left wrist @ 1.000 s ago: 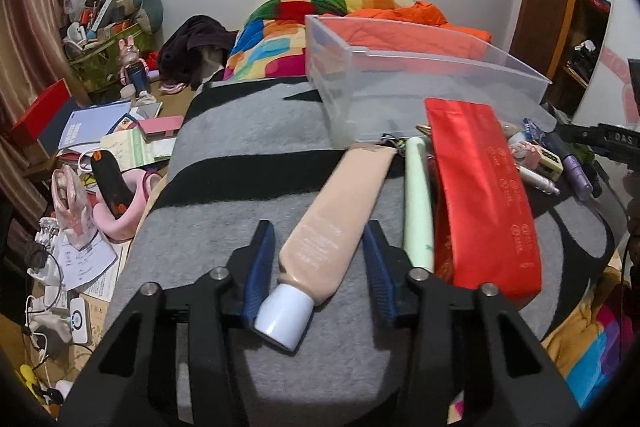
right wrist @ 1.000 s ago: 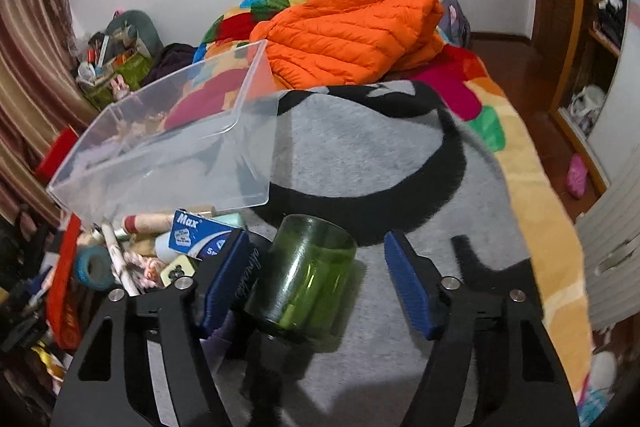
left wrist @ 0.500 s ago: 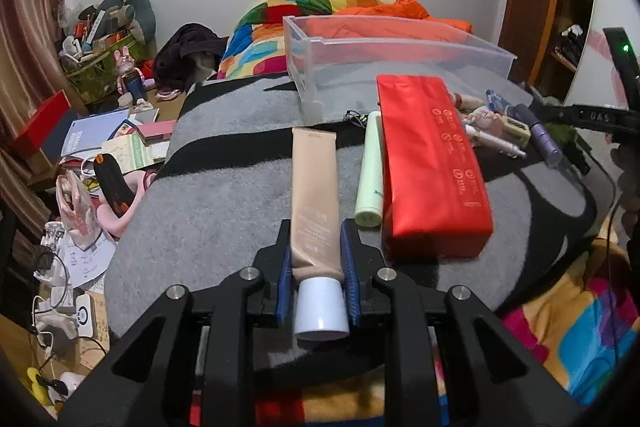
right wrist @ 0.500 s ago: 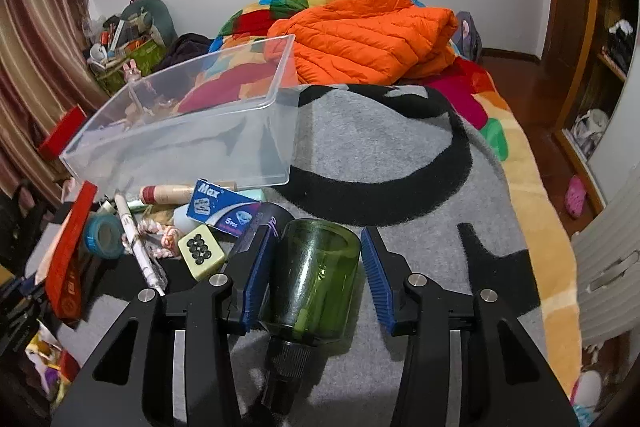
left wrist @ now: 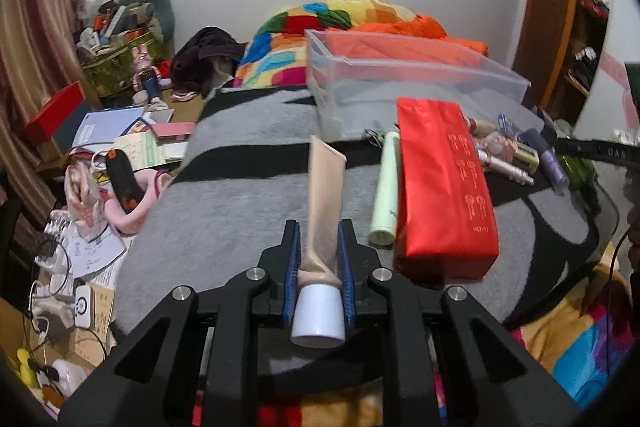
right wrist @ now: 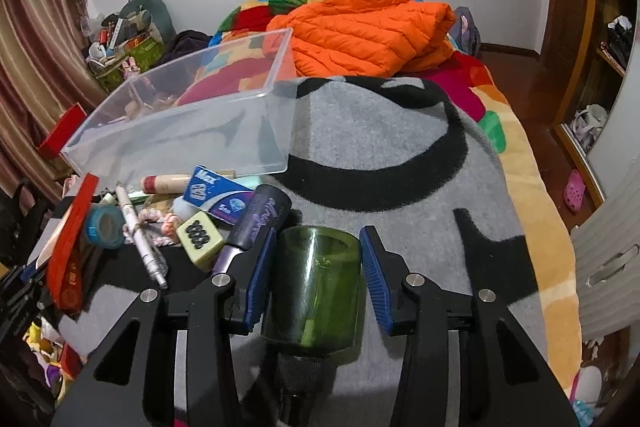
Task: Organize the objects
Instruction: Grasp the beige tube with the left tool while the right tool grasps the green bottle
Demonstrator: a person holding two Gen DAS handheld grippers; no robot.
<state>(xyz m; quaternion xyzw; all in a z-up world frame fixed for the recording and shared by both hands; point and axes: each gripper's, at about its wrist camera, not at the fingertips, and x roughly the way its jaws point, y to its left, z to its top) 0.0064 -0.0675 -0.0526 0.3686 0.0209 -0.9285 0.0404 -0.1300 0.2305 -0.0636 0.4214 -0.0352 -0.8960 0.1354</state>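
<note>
In the left wrist view my left gripper has its jaws closing, and the blue pads press on the neck of a beige cosmetic tube with a white cap. The tube's far end tilts up off the grey blanket. In the right wrist view my right gripper is shut on a green glass bottle, black cap toward the camera. A clear plastic bin stands beyond both on the bed.
A red pouch and pale green tube lie right of the beige tube. A purple tube, blue box, tape roll and pen crowd the bottle's left. An orange jacket lies behind the bin.
The left jaws closed onto the beige tube, which now points straight ahead with its far end raised. The right jaws closed in around the green bottle.
</note>
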